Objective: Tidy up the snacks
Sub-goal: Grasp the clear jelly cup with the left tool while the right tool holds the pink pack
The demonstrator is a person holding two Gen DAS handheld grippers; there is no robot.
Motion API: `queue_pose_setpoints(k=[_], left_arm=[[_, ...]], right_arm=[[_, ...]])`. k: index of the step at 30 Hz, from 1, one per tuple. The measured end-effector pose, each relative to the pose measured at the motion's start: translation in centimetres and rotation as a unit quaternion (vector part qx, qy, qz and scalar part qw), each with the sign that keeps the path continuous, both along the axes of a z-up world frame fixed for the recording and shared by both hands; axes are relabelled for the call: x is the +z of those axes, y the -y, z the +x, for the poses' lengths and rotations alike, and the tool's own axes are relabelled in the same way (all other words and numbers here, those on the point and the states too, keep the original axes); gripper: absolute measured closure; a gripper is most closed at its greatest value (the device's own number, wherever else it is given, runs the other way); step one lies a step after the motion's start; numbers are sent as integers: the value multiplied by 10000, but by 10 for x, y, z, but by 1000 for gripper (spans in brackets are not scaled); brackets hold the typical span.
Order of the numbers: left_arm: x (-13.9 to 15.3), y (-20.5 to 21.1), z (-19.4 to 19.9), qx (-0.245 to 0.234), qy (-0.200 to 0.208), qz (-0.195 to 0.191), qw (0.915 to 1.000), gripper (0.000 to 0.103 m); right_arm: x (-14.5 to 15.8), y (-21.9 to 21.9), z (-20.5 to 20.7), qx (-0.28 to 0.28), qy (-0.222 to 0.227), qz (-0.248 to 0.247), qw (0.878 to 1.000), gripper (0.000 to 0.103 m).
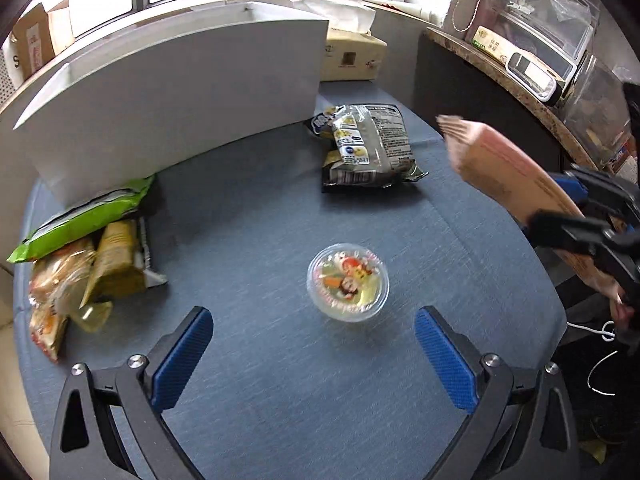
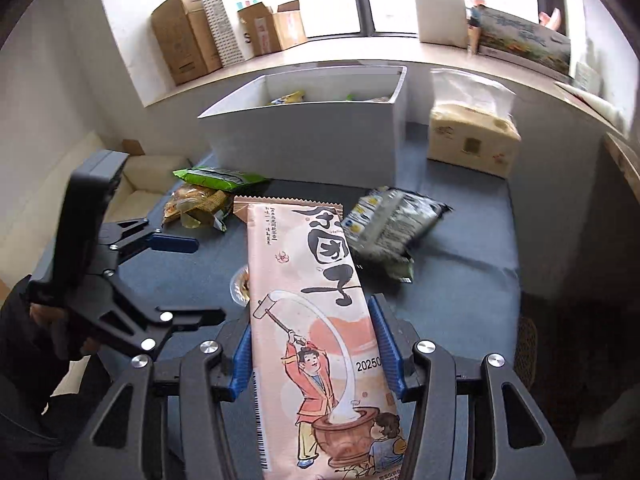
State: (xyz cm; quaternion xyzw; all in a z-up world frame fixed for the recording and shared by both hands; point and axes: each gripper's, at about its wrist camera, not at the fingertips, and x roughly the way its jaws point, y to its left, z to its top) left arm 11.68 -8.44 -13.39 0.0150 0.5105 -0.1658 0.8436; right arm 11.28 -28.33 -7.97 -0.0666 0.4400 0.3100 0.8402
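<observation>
My right gripper (image 2: 314, 344) is shut on a long pink snack pack (image 2: 316, 320) with a cartoon print and holds it above the blue mat; the pack also shows at the right of the left wrist view (image 1: 516, 176). My left gripper (image 1: 314, 344) is open and empty, just short of a clear jelly cup (image 1: 348, 282) on the mat. A white bin (image 2: 320, 136) with snacks inside stands at the back. A black-and-yellow bag (image 1: 368, 144) lies by its right corner. A green bag (image 1: 88, 216) and small yellow packs (image 1: 116, 260) lie at its left.
A tissue box (image 2: 472, 140) stands right of the bin. Cardboard boxes (image 2: 224, 36) sit on the window sill. A shelf with clear containers (image 1: 536, 40) is at the right. A white cable (image 1: 600, 364) lies off the mat's right edge.
</observation>
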Motion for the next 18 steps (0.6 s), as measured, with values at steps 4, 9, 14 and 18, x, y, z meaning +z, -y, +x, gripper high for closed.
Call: queue_pose_setpoints(k=[4, 9, 14, 18], left_arm=[[-17, 17, 14, -71, -34, 277, 9996, 3], [-23, 27, 9, -194, 74, 443, 9988, 56], [-21, 26, 8, -127, 185, 387, 9990, 67], [-12, 13, 4, -104, 296, 201, 9993, 68]], right_arm=[[-9, 32, -21, -508, -216, 482, 9973, 47], [-22, 54, -35, -892, -454, 644, 9929, 47], [-25, 57, -36, -896, -488, 744, 9920, 47], [-27, 53, -37, -811, -499, 743, 9927, 47]])
